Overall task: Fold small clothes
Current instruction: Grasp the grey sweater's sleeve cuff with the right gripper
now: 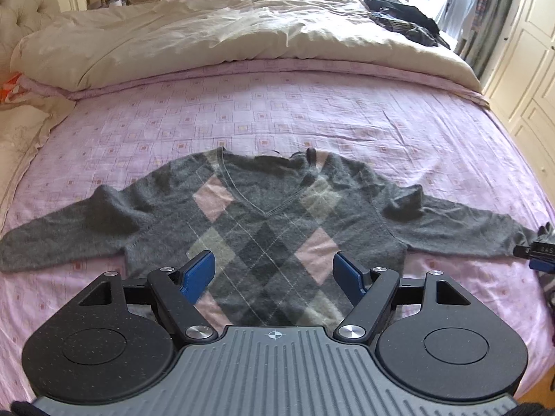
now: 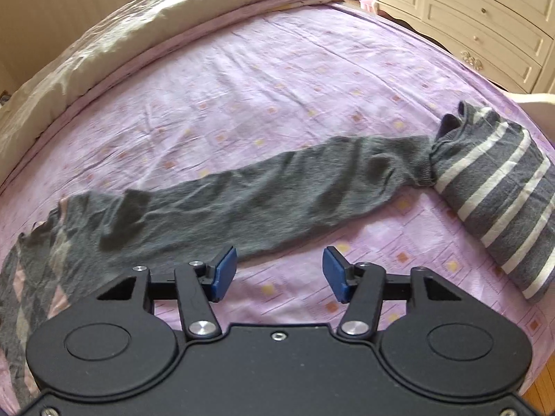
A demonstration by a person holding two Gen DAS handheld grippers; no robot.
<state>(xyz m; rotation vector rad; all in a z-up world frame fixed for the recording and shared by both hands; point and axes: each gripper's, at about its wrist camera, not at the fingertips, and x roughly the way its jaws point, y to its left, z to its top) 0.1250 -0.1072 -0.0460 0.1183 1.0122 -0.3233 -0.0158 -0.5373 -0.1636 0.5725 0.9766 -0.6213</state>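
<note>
Two garments lie on the pink patterned bedsheet (image 1: 312, 111), with a rumpled cream duvet (image 1: 208, 34) and a dark clothes heap (image 1: 406, 17) behind. The grey argyle V-neck sweater (image 1: 263, 215) is spread flat, sleeves out; the left gripper (image 1: 274, 274) hovers released over its hem. The sweater's right sleeve (image 2: 277, 187) ends against a rolled grey white-striped top (image 2: 503, 204). The right gripper (image 2: 279, 274) gapes empty just beside that sleeve.

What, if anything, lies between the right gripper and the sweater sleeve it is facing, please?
Nothing visible does. The right gripper hangs open just short of the grey sleeve, with only bare pink sheet beneath its jaws. The striped folded garment touches the cuff end, well off to the side.
</note>
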